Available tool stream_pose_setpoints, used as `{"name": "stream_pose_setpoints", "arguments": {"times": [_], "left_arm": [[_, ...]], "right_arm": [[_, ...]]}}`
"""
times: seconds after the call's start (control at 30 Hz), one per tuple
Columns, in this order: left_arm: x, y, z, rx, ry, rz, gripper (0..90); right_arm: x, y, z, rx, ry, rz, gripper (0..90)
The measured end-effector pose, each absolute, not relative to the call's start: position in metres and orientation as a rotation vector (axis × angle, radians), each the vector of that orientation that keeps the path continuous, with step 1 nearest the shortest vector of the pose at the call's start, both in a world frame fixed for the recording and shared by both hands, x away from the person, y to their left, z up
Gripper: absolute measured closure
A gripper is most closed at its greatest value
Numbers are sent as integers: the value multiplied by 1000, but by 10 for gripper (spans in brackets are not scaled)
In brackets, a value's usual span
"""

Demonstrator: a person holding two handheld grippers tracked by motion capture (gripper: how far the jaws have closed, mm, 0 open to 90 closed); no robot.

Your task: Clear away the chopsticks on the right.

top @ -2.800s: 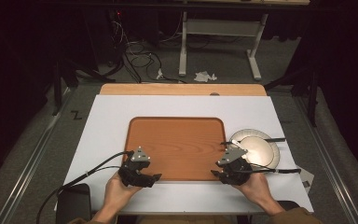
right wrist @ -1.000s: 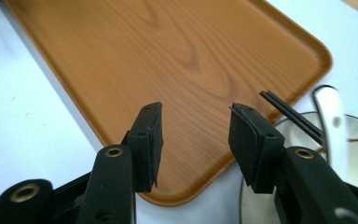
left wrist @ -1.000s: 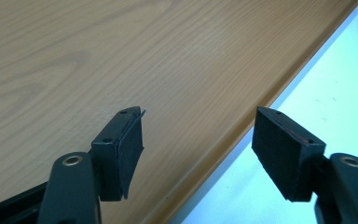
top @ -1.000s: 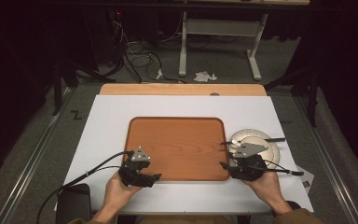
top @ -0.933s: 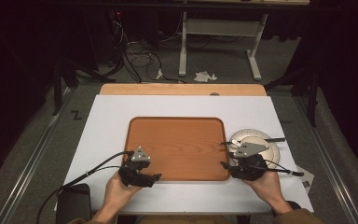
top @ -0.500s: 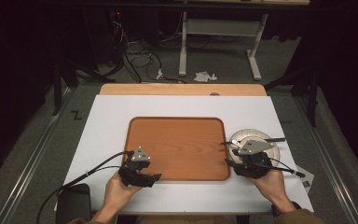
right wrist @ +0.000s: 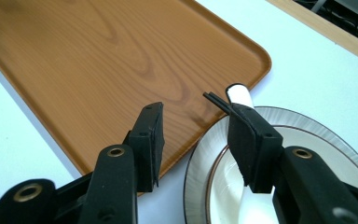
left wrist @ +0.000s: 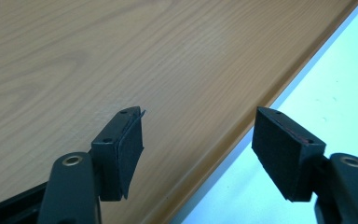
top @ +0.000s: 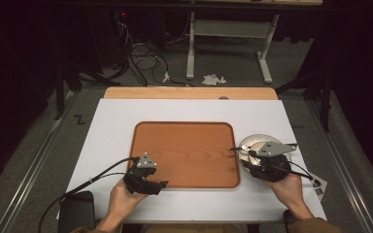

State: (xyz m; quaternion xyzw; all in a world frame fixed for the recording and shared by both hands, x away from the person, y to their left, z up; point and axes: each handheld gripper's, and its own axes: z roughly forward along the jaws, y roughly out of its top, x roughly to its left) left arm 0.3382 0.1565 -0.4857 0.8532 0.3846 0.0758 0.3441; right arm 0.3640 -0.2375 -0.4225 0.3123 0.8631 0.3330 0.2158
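A brown wooden tray [top: 184,150] lies in the middle of the white table top. Just right of it sits a round plate [top: 251,143] with a grey rim and a white centre [right wrist: 303,128]. A thin utensil with a white end [right wrist: 239,94] rests on the plate's rim and points toward the tray [right wrist: 98,56]. My right gripper [top: 268,164] hovers over the plate's near side, open [right wrist: 196,126], with nothing between its jaws. My left gripper [top: 144,175] is open [left wrist: 198,142] over the tray's front left edge [left wrist: 223,140], also holding nothing.
A dark flat object [top: 75,211] lies at the table's front left corner, beside the left gripper's cable [top: 97,177]. A wooden strip [top: 189,93] runs along the far edge of the table. Cables and a table frame are on the floor beyond.
My right gripper has moved to the right, from the tray's front right corner to over the plate. The left gripper has stayed put.
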Motion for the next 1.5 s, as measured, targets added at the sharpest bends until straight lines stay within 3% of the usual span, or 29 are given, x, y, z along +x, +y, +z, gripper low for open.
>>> {"name": "stream_pose_setpoints", "arguments": {"times": [0.97, 1.5], "left_arm": [[338, 156, -486, 2215, 998, 192, 334], [339, 156, -486, 2216, 1001, 192, 334]], "right_arm": [[376, -265, -413, 957, 2323, 909, 567], [386, -288, -410, 1051, 2282, 913, 628]]}}
